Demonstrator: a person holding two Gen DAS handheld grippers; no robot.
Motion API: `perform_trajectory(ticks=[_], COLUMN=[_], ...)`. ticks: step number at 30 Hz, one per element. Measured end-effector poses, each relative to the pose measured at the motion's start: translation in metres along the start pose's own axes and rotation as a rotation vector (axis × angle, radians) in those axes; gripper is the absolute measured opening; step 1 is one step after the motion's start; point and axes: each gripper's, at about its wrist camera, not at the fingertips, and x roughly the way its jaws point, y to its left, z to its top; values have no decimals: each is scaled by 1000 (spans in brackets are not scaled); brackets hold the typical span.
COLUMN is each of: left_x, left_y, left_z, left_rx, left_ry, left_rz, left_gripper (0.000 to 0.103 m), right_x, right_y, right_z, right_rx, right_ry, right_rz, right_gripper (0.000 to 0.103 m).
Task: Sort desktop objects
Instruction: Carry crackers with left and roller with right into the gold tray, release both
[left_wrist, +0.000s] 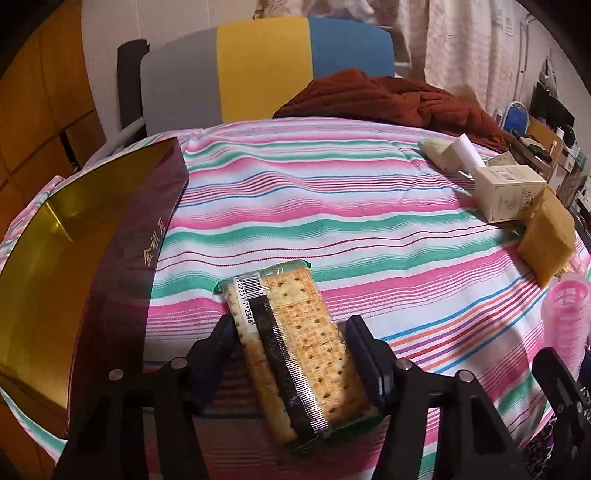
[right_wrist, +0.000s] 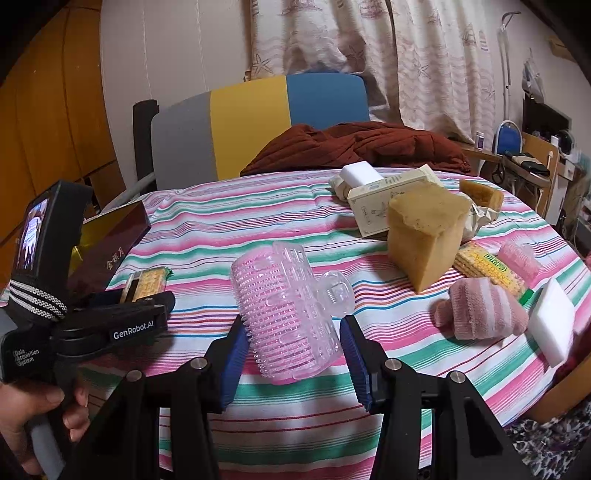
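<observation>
— Well, our left gripper is clamped across the crackers, low over the cloth beside the box. Brittle; we squeeze lightly.
— Right gripper: jaws apart around the roller. Light, springy; we take its sides.

My rig: black left gripper lettered "GenRobot.AI", striped strap, small screen; right gripper black, blue ribbed pads, silver screws.

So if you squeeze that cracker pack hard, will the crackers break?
Probably. The cracker pack is thin plastic wrap over stacked dry crackers, so the left gripper could crack them if it pinches hard. The pack looks stiff and light, and its glossy wrap may slip.
</observation>
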Motion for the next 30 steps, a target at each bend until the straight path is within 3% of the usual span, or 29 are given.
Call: perform_trajectory(ticks=[4, 10, 17, 21, 27, 30], left_x=[-8, -31, -65, -78, -76, -67], left_y=[3, 7, 39, 69, 131, 169], left_z=[-2, -2, 8, 17, 24, 26], left_rx=[22, 54, 27, 1, -72, -159], left_ry=[-18, -79, -171, -210, -182, -136], left_rz=[-36, -86, -74, -19, 77, 106], left_gripper=[52, 51, 51, 51, 51, 51], right_x=[-3, -8, -14, -10, 10, 24], right_y=[3, 12, 34, 65, 132, 166], right_z=[3, 9, 28, 42, 65, 72], right_rx=[-8, -27, -45, -79, -117, -143], right_ry=[-12, -32, -64, -71, -18, 25], right_rz=[-5, 1, 57, 140, 335, 416], right_gripper=[51, 51, 51, 51, 51, 51])
